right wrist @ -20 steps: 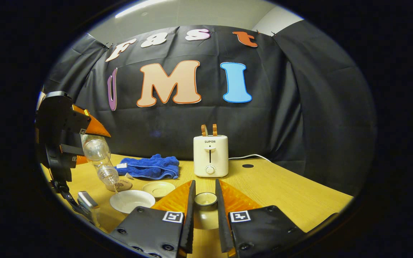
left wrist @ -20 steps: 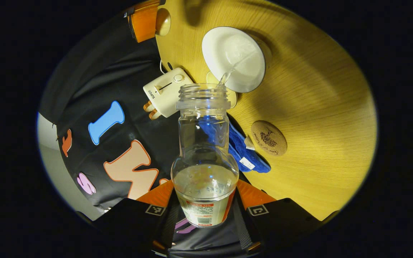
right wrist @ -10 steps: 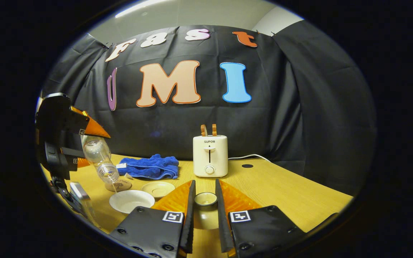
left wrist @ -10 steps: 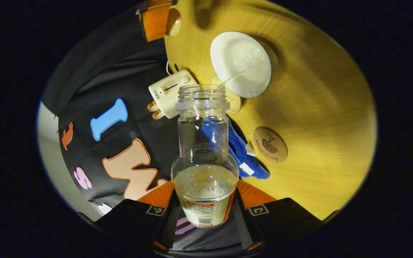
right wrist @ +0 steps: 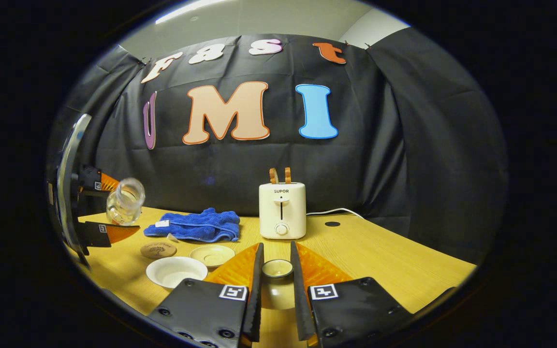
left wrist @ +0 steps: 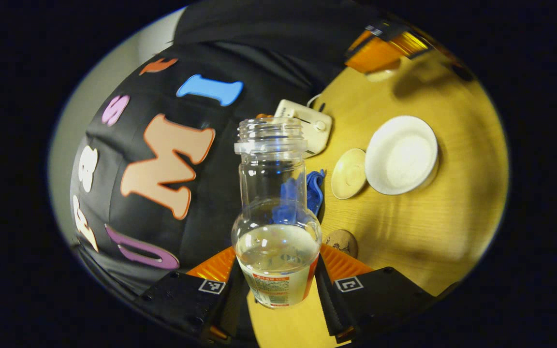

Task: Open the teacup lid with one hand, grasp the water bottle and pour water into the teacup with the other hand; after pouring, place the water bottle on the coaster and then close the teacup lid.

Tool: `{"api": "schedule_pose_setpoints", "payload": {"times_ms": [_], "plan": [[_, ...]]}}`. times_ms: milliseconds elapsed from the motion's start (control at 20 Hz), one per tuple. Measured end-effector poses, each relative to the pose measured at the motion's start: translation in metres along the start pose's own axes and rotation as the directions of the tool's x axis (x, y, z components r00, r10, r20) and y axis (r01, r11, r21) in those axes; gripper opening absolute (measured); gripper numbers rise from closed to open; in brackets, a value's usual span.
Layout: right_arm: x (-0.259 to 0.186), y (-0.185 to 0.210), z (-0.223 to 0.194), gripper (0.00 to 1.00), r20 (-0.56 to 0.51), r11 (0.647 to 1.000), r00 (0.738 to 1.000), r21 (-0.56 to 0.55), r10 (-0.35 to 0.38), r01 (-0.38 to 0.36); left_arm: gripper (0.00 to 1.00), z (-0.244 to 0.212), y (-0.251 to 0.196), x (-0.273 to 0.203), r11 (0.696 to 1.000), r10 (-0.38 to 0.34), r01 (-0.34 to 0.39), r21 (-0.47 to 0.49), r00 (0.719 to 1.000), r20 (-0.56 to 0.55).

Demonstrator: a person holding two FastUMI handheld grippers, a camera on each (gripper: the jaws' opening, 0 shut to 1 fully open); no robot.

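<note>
**Bottle lifted clear of the cup, lid held aside**

Between the left gripper (left wrist: 278,285) fingers sits the clear glass water bottle (left wrist: 275,212), clamped at its labelled base, uncapped mouth pointing forward, water pooled near the base. Ahead and to its right on the yellow wooden table (left wrist: 433,232) stands the white round teacup (left wrist: 401,154), open, with a cream saucer (left wrist: 348,173) just beside it. A round cork coaster (left wrist: 340,240) lies near the gripper's right finger. Farther off, the right gripper (right wrist: 275,290) pinches the small cream teacup lid (right wrist: 275,268) between its fingers above the table.
</note>
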State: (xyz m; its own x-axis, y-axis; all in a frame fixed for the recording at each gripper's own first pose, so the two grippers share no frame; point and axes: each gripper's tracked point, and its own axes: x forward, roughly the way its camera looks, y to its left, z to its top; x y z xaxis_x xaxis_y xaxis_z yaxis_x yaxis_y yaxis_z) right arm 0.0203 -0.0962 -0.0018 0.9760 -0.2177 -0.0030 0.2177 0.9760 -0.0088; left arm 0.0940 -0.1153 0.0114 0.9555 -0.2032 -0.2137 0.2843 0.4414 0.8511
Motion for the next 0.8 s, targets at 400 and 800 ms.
{"api": "schedule_pose_setpoints", "payload": {"times_ms": [400,800], "plan": [[0.0,0.0,0.001,0.33,0.001,1.0,1.0,-0.001,-0.004,0.004,0.67,-0.026,0.005,0.006,0.75,-0.018,0.076,-0.657,0.995,0.094],[0.001,0.002,0.0,0.33,0.001,1.0,1.0,0.0,0.004,-0.004,0.67,-0.022,0.017,0.024,0.424,-0.001,0.162,-0.891,0.984,0.179]]}}
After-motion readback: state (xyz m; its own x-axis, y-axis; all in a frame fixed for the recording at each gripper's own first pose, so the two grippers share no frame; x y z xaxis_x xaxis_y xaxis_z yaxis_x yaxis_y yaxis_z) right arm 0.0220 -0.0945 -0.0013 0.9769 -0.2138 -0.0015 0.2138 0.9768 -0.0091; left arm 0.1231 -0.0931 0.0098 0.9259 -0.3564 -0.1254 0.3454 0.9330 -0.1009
